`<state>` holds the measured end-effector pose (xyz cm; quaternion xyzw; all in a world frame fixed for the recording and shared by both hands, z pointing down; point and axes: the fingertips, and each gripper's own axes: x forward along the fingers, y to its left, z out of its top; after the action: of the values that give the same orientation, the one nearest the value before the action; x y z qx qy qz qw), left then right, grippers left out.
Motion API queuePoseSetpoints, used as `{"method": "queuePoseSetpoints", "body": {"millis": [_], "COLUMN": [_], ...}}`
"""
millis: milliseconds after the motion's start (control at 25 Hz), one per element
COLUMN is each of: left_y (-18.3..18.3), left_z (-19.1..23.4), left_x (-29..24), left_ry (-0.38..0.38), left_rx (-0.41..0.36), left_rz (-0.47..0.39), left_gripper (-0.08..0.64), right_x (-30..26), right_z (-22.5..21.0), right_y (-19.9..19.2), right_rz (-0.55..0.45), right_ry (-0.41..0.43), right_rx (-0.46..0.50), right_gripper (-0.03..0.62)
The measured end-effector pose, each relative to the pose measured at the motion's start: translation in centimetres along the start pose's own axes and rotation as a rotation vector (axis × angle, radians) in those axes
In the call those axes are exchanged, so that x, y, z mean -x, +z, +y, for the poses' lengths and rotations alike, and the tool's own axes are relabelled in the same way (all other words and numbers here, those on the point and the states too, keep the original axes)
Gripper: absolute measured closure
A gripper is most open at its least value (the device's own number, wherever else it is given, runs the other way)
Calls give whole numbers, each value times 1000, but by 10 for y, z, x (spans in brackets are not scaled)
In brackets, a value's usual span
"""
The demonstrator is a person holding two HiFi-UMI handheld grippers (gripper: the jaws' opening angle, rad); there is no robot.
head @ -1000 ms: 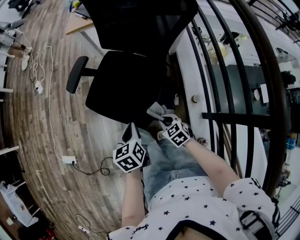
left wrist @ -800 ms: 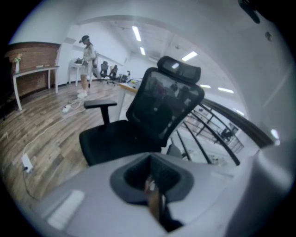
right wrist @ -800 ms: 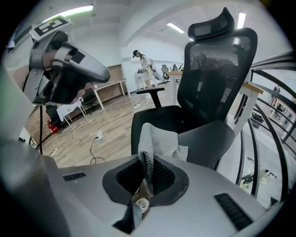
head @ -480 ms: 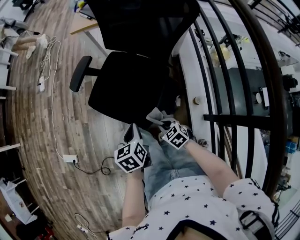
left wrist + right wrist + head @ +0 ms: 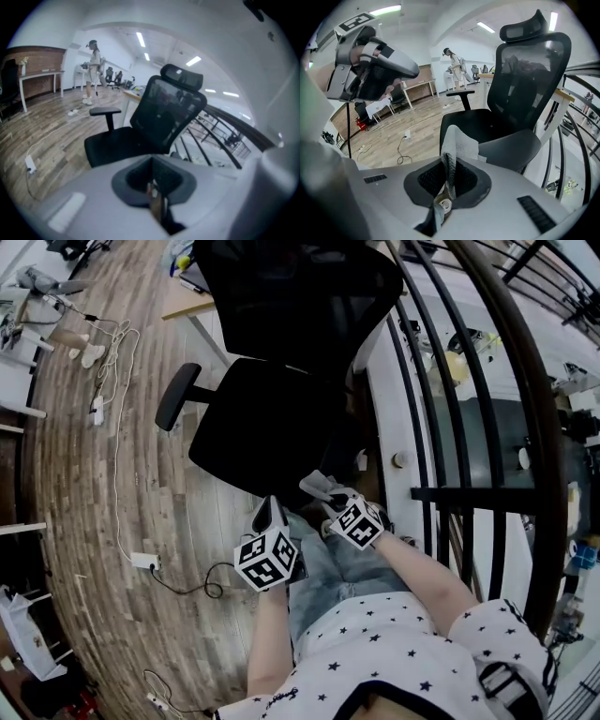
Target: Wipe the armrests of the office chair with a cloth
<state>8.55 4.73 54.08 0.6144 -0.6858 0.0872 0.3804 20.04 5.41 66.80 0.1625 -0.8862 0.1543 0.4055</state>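
The right tool (image 5: 330, 495) is squeezed shut on a soft grey cloth (image 5: 316, 484). A floppy bit of the cloth sticks up past its tip. The left tool (image 5: 267, 514) has its two sides pressed together with nothing in between. Both tools hang low in front of the person, just over their jeans.

The big black office chair with a mesh back (image 5: 281, 296) stands right in front of them. Its black padded armrest (image 5: 178, 396) sticks out on one side on a post. The cloth is near the front of the seat and well apart from that armrest. I cannot see the other armrest from here.

So I think the wiping has not started. The cloth is picked up and ready, and both armrests are left to do. Next the cloth needs to go over to an armrest and rub along its top.

The chair stands on a brown wooden floor (image 5: 84, 521). A thin white cable (image 5: 114, 484) snakes across the floor to a small white plug box (image 5: 141, 561). A black metal railing (image 5: 450, 381) curves along the other side of the chair. Behind the chair is a desk with a pale wooden top (image 5: 187, 304). Far off in the room another person (image 5: 93, 70) is standing.
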Motion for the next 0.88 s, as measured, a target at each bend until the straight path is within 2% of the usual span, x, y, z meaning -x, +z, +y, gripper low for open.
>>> {"method": "queuePoseSetpoints", "body": {"millis": [480, 720, 880], "left_y": [17, 32, 44], "left_z": [7, 12, 21], "left_x": [25, 29, 33], "left_ry": [62, 87, 91], "left_rx": [35, 55, 64], "left_rz": [-61, -97, -117], "left_gripper": [552, 552, 552], "right_x": [40, 46, 54], "right_z": [2, -5, 0], "right_y": [54, 81, 110], "right_rz": [-121, -184, -205], "right_ry": [35, 48, 61], "right_rx": [90, 83, 110], "right_gripper": [566, 566, 566]}}
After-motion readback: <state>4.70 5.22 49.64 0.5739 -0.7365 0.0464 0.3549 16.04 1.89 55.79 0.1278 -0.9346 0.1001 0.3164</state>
